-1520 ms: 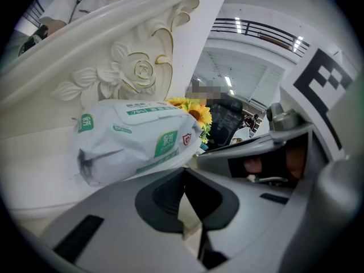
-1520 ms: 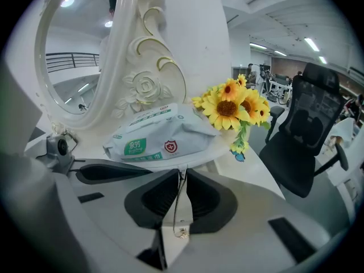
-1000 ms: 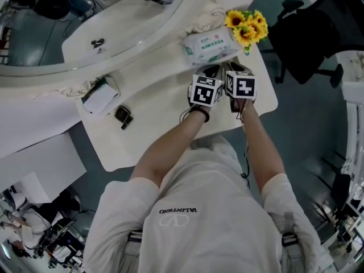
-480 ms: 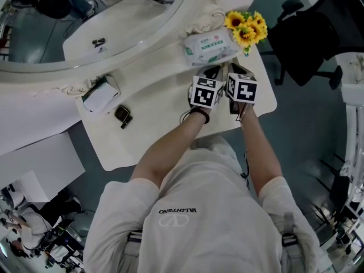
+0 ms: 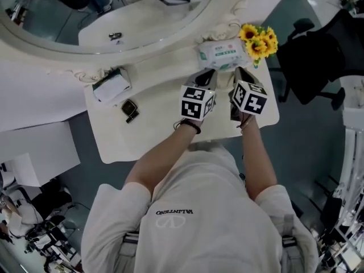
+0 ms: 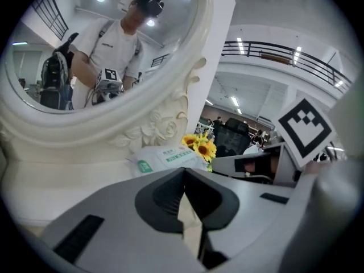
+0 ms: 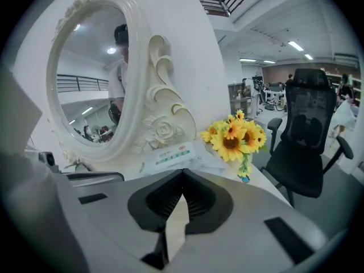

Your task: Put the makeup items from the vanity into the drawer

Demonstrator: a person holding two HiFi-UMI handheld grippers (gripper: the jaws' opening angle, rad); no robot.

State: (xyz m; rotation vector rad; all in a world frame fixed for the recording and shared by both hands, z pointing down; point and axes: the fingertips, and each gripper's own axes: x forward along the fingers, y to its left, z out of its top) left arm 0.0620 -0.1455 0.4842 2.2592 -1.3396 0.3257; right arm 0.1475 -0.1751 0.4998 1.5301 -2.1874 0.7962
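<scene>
Vanity top, head view: the white vanity (image 5: 162, 132) was seen under an oval mirror (image 5: 68, 21), with a wipes pack (image 5: 223, 52) and sunflowers (image 5: 260, 41) set at its far right corner.
Grippers, head view: the left gripper (image 5: 206, 76) and right gripper (image 5: 241, 73) were held side by side above the right half, probably parked before a first reach.
Makeup items, head view: a dark compact (image 5: 129, 110) and a small white box (image 5: 112, 87) were laid near the left end, well apart from both grippers. No drawer was shown in any view.
Left gripper view: the jaws were seen pressed together at the tips, with nothing held. The wipes pack and sunflowers were faced directly; the compact and box were left out of sight.
Right gripper view: the jaws were likewise closed tip to tip and empty. An office chair (image 7: 310, 135) beyond the table edge was shown plainly, as was the mirror's carved frame.
</scene>
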